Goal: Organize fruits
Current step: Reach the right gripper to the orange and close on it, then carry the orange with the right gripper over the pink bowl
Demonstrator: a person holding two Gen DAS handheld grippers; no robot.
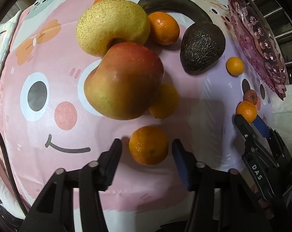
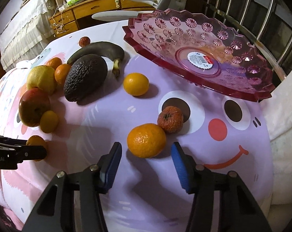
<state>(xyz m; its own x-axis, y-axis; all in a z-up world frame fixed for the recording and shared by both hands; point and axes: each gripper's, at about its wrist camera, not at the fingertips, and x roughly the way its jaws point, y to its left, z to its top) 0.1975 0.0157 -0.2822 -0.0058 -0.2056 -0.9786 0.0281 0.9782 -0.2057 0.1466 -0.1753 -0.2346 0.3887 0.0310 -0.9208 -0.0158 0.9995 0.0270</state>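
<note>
On the cartoon-face cloth (image 1: 49, 135), our left gripper (image 1: 147, 147) straddles a small orange (image 1: 148, 145), pads just beside its sides, with a sliver of gap showing. Our right gripper (image 2: 146, 151) brackets a second orange (image 2: 146, 140) the same way, not yet pressing; a shrivelled mandarin (image 2: 170, 118) touches that fruit. The pink glass dish (image 2: 248, 73) stands empty beyond them.

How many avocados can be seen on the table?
1: the avocado lies in front of the banana, right of the pear. Another might hide behind them.
</note>
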